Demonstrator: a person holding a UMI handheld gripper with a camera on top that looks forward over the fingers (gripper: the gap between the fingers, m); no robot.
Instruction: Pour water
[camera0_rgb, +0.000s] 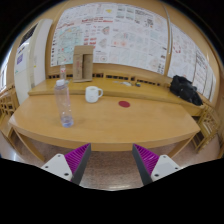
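We face a curved wooden table (110, 125) in a room whose back wall carries large printed posters (110, 35); a wooden railing (120, 72) runs along the table's far side. Our gripper (110, 160) hangs short of the near edge, its fingers spread wide apart with nothing between them, purple pads (72, 158) facing inward. The clear water bottle (64, 103) stands upright on the table's left part, long axis vertical, cap pointing up, well beyond the fingers. A white mug (92, 94) sits just behind it, a small red lid (124, 103) nearby, a black bag (185, 90) far right.
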